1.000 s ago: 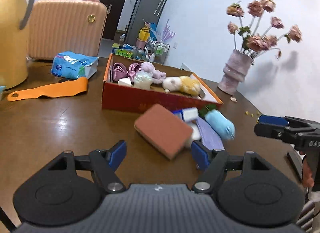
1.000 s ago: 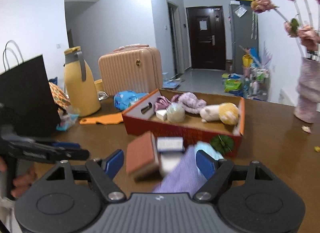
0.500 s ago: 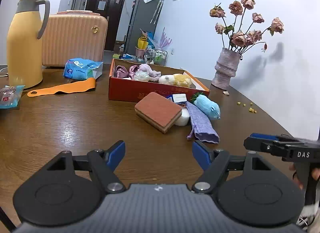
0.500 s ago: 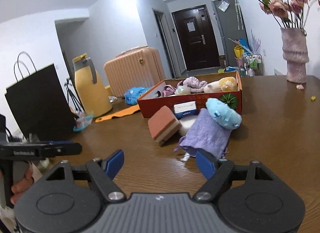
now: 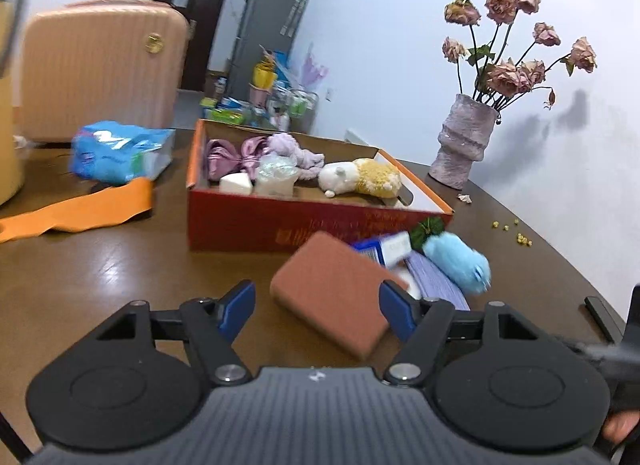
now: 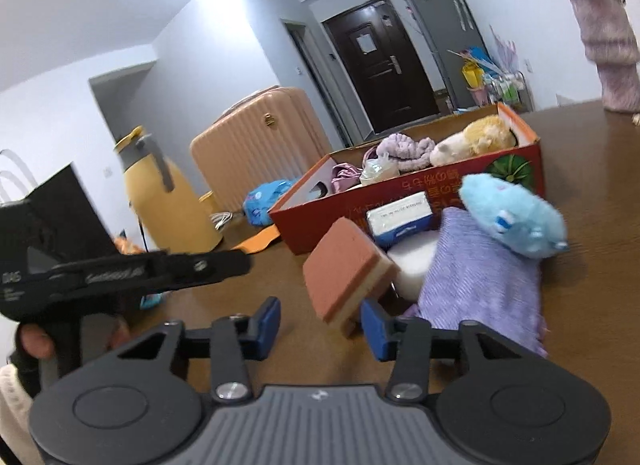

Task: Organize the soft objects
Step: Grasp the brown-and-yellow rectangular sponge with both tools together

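Closer to sponge (image 5: 336,297) than half second ago. Left claw (image 5: 318,307) closing, sponge between pads, untouched. Right claw (image 6: 320,323) closing, empty.

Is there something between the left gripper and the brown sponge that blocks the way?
Nothing visible does. The brown sponge lies on the table directly before the left gripper, whose jaws are closing, with only bare wood between them.

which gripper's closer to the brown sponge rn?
Left. The left gripper has the brown sponge partly between its closing jaws, pads not pressing. The right gripper, jaws closing on nothing, sits just short of its near corner.
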`<state>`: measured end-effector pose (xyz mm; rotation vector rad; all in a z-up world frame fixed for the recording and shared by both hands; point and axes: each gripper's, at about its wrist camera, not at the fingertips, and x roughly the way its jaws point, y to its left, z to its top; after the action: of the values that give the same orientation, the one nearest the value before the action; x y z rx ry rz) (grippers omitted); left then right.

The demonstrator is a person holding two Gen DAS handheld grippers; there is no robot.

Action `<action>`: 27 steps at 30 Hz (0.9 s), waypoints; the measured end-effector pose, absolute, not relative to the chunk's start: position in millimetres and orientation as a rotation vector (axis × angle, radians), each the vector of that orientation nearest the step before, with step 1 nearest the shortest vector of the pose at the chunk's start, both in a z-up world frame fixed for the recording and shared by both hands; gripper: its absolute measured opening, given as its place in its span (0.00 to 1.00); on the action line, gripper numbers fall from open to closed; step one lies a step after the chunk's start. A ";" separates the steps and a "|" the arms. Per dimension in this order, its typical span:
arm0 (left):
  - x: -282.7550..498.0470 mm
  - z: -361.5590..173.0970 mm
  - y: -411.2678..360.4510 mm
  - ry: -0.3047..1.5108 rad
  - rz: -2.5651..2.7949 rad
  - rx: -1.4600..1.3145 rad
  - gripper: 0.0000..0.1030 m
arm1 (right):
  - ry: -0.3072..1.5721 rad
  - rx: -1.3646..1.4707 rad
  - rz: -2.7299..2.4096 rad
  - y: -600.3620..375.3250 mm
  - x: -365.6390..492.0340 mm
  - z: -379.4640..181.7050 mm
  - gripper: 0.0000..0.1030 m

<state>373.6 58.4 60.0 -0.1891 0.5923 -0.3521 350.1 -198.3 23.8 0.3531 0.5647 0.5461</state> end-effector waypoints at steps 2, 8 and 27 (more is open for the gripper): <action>399.5 51.5 57.4 0.608 -0.413 -0.201 0.68 | 0.567 0.392 0.533 -193.9 367.2 15.6 0.38; 452.9 19.9 59.3 0.715 -0.456 -0.227 0.65 | 0.635 0.479 0.535 -190.0 403.4 -7.0 0.26; 320.6 30.2 80.6 0.776 -0.396 -0.433 0.36 | 0.646 0.447 0.605 -204.2 340.7 16.1 0.26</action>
<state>320.6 80.6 30.2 -0.4335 0.7759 -0.3964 340.7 -204.2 16.1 0.4474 0.6464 0.6047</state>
